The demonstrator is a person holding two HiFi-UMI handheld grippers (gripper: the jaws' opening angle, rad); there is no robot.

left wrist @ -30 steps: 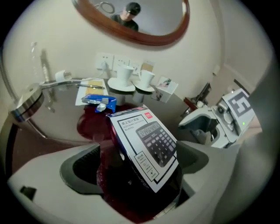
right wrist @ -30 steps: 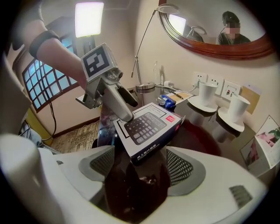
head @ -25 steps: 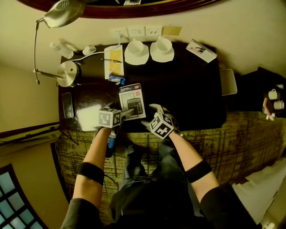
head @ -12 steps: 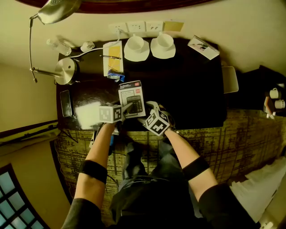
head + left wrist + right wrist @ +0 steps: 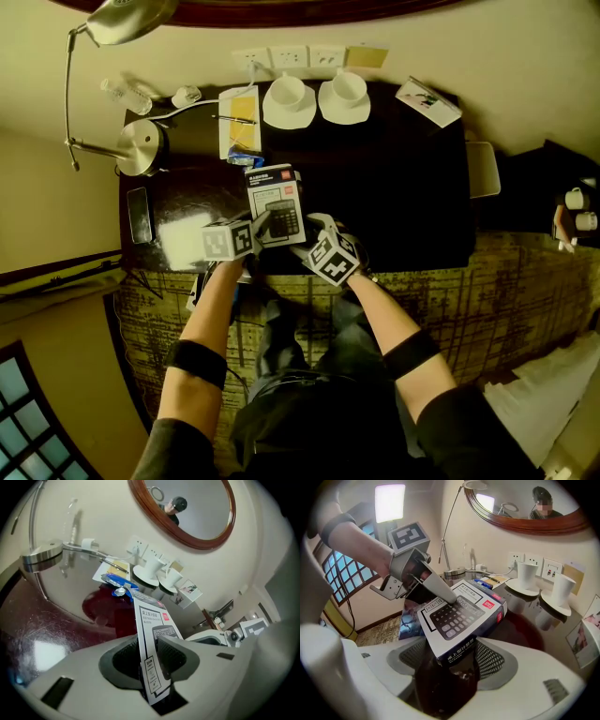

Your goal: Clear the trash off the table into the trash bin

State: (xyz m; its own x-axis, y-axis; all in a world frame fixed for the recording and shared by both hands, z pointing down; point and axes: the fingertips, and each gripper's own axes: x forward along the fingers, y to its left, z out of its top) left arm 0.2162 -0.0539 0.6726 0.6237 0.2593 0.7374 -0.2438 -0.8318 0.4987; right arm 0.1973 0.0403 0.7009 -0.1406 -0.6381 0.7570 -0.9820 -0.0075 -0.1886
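Calculator box edge-on in the tight grip of the left gripper's just-closing jaws.

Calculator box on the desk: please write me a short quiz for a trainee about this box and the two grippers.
1. True or false: the left gripper has its jaws pressed on an edge of the calculator box.
2. What stands on the desk below the wall sockets? A) white cups on saucers B) a kettle C) a laptop
3. Fill in: a corner of the box lies between the wide-apart jaws of the ____ gripper.

Key
1. True; those jaws have just been closing on it.
2. A
3. The right gripper; its jaws have just been closing a little and do not yet press the box.
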